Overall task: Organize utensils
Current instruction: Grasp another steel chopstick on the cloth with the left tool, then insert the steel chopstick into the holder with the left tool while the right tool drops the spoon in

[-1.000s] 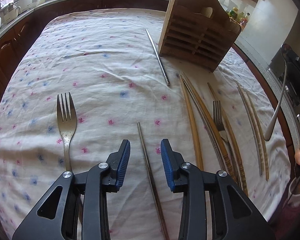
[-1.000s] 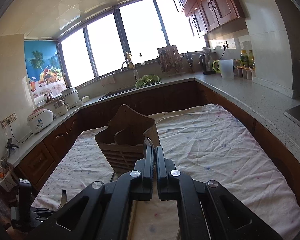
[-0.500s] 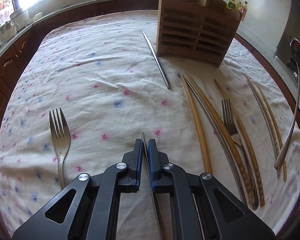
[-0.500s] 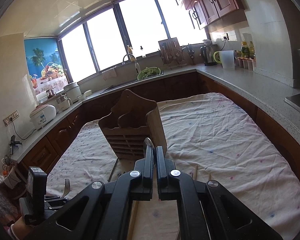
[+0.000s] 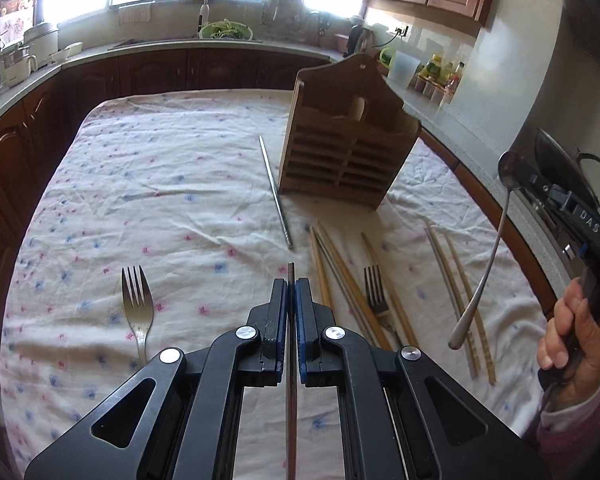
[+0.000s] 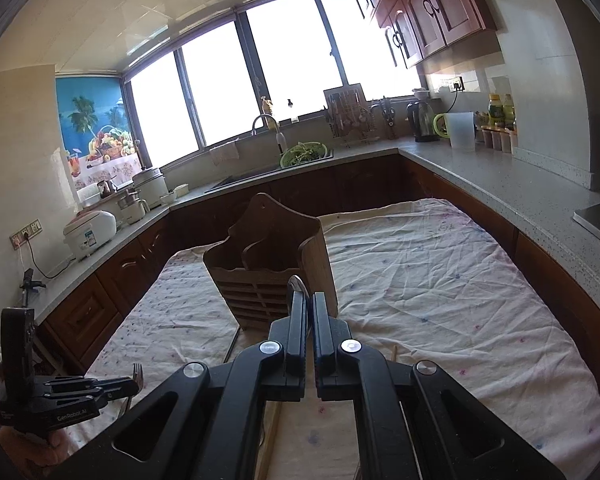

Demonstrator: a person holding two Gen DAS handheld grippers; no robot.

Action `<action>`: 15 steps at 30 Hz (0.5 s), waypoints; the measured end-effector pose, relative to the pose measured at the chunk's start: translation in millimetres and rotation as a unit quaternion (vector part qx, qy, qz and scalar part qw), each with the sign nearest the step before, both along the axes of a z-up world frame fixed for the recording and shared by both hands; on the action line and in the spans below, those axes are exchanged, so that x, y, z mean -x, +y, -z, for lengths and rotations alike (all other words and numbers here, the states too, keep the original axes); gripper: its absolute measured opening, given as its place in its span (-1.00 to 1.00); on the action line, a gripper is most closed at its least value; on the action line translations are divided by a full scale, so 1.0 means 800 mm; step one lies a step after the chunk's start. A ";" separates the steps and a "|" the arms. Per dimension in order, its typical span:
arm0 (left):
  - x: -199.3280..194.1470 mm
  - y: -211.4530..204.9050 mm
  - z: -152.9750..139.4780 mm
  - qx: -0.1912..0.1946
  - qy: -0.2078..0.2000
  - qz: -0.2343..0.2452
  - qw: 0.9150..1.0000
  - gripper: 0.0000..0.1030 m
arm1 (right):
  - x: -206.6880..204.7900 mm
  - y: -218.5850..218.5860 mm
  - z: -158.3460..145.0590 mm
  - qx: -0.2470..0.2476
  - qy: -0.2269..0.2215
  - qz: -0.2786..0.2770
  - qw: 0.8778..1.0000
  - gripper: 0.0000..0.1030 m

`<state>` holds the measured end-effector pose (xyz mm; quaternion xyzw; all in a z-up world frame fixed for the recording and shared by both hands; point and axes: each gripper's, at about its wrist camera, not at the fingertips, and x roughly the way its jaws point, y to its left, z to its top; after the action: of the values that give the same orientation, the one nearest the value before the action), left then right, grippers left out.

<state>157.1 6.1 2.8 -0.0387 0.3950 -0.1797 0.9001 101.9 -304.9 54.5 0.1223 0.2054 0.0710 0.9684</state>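
Nearest in the left wrist view, the left gripper [image 5: 291,282] is clamped on a metal chopstick [image 5: 291,360], whose shaft runs back between the blue-lined fingers [image 5: 279,316] and whose tip pokes just past them, above the flowered tablecloth [image 5: 172,200]. Toward the near left corner of the cloth lies a fork [image 5: 137,312], tines pointing away. Just right of the gripper, a cluster of wooden chopsticks [image 5: 340,276] lies fanned along the near edge, with a second fork [image 5: 376,292] resting among them and another pair of chopsticks [image 5: 460,292] further toward the right edge.

Above that right edge, the right gripper [image 5: 518,178] is closed on a metal spoon [image 5: 488,264], pinched near the bowl so the handle hangs down and slants toward the cloth (the person's hand [image 5: 572,336] wraps the grip below). In the right wrist view, the right gripper's own fingers [image 6: 298,320] stand almost together with a sliver of the spoon's bowl [image 6: 296,282] showing above them; how much of the bowl sits inside is hard to judge from there.

Mid-cloth, a second metal chopstick [image 5: 275,192] lies loose, its far end beside the left side of the wooden utensil holder [image 5: 348,152]. The holder stands upright toward the far right part of the cloth, slatted front facing the cameras, with something pale [image 5: 356,110] showing in one compartment. Beyond it run the countertop [image 6: 480,172] and sink [image 6: 260,172] below the windows.
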 end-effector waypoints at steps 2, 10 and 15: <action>0.002 0.002 -0.017 0.012 -0.015 0.001 1.000 -0.94 | -0.002 0.003 -0.006 0.005 -0.006 -0.001 1.000 -0.95; -0.005 0.012 -0.061 0.035 -0.058 -0.004 0.998 -0.94 | -0.015 0.015 -0.022 0.026 -0.027 -0.010 0.999 -0.95; -0.012 0.018 -0.076 0.045 -0.074 -0.008 0.996 -0.94 | -0.025 0.020 -0.027 0.038 -0.036 -0.012 0.999 -0.95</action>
<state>167.0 20.2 64.0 -0.0691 0.3185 -0.1924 0.9256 121.8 -289.3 76.0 0.0805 0.1743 0.0789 0.9782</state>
